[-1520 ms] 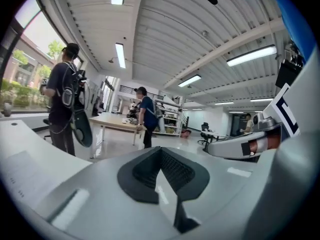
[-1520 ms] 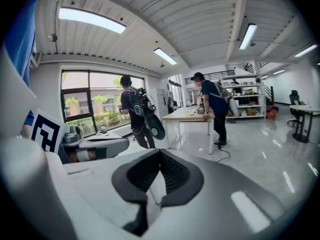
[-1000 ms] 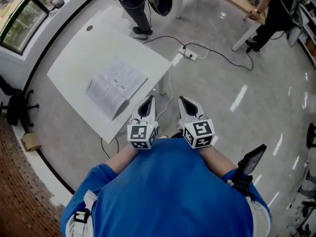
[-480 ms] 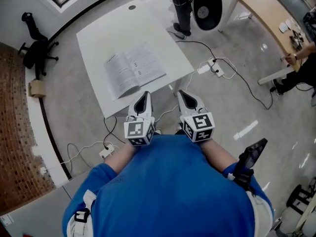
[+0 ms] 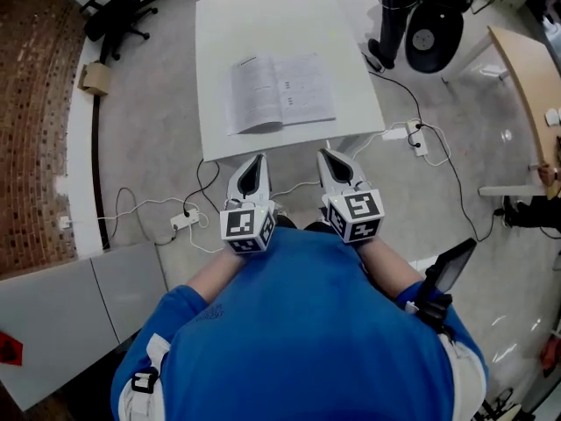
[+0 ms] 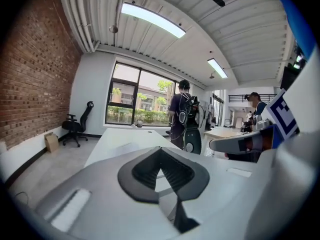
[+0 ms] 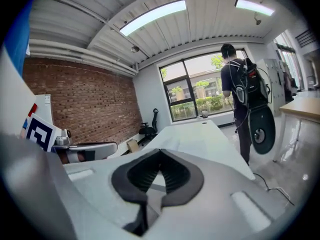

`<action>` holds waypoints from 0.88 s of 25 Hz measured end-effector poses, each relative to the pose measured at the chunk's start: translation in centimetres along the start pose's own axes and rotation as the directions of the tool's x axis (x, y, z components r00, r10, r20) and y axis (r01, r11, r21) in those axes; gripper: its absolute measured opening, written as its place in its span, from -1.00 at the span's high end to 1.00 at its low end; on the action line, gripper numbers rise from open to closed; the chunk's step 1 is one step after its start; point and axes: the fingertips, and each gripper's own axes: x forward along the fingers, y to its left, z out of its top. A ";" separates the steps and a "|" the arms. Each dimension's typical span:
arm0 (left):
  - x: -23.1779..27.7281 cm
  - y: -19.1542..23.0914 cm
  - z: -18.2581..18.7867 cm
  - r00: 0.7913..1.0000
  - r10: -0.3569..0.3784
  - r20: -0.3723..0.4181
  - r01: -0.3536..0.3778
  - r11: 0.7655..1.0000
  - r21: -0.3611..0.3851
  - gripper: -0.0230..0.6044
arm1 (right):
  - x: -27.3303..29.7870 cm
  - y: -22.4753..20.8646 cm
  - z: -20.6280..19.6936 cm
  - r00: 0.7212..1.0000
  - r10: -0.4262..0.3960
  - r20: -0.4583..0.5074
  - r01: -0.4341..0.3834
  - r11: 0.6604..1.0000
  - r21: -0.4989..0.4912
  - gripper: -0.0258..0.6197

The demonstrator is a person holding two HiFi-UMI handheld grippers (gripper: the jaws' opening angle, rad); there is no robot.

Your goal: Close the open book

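Note:
The open book lies flat, pages up, on the near half of the white table in the head view. My left gripper and right gripper hang side by side just short of the table's near edge, both pointing at it. The book is beyond their tips, and neither gripper touches it. In the left gripper view the left gripper is shut with nothing in it, and the table top stretches ahead. The right gripper is likewise shut and empty, facing the table.
A person with a backpack stands at the table's far right corner. Power strips and cables lie on the floor below the near edge and at the right. An office chair, a cardboard box and a brick wall are at left.
The person has turned with both grippers, so the table and book, earlier off to the upper left, now lie straight ahead. Both grippers stayed shut, side by side.

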 end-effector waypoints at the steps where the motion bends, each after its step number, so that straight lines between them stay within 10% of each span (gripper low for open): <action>1: -0.3 0.7 -0.2 1.000 0.015 -0.001 -0.015 1.000 -0.004 0.91 | 0.5 0.4 -0.1 1.000 0.013 -0.004 -0.013 1.000 -0.004 0.91; 22: 1.3 13.7 -1.7 0.999 0.038 -0.034 -0.040 0.998 -0.055 0.91 | 11.8 7.6 -0.4 0.995 0.007 -0.097 -0.023 0.987 -0.160 0.91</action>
